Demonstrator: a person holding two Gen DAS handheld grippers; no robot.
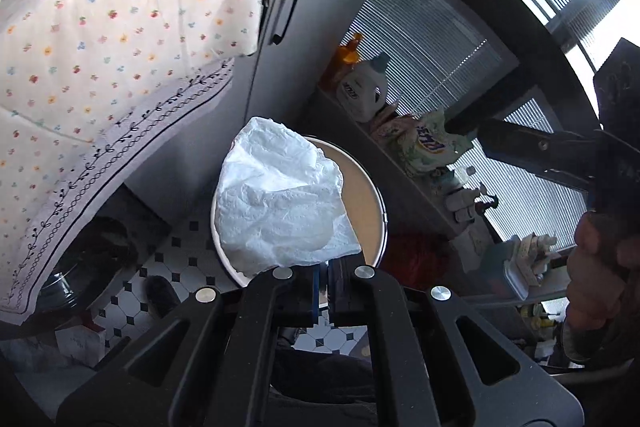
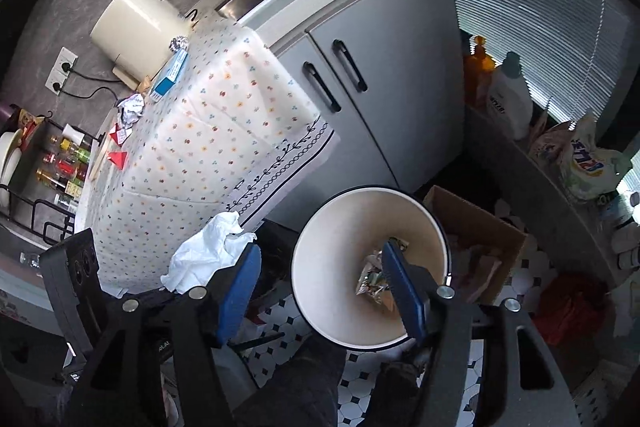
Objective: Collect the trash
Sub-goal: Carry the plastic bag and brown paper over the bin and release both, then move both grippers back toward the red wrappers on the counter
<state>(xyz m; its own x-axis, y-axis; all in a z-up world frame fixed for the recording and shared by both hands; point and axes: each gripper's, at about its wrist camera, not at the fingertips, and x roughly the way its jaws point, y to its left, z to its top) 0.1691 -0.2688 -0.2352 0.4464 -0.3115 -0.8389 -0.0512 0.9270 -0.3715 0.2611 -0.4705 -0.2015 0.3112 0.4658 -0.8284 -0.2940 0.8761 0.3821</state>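
My left gripper [image 1: 325,281] is shut on a crumpled white tissue [image 1: 280,201] and holds it over the cream round bin [image 1: 366,187]. In the right wrist view the same tissue [image 2: 208,253] hangs at the lower left, beside the table's edge. My right gripper [image 2: 320,287] is open and empty above the bin [image 2: 340,247], which holds a shiny foil wrapper [image 2: 374,279]. On the flowered tablecloth [image 2: 208,131] lie a crumpled paper ball [image 2: 130,109], red scraps [image 2: 119,147], a blue-white box [image 2: 170,77] and a foil ball [image 2: 179,44].
Grey cabinet doors [image 2: 360,83] stand behind the bin. An open cardboard box [image 2: 480,239] sits right of it on the tiled floor [image 2: 360,379]. A ledge with detergent bottles [image 2: 508,95] and bags runs along the window. A cream appliance [image 2: 136,27] stands at the table's far end.
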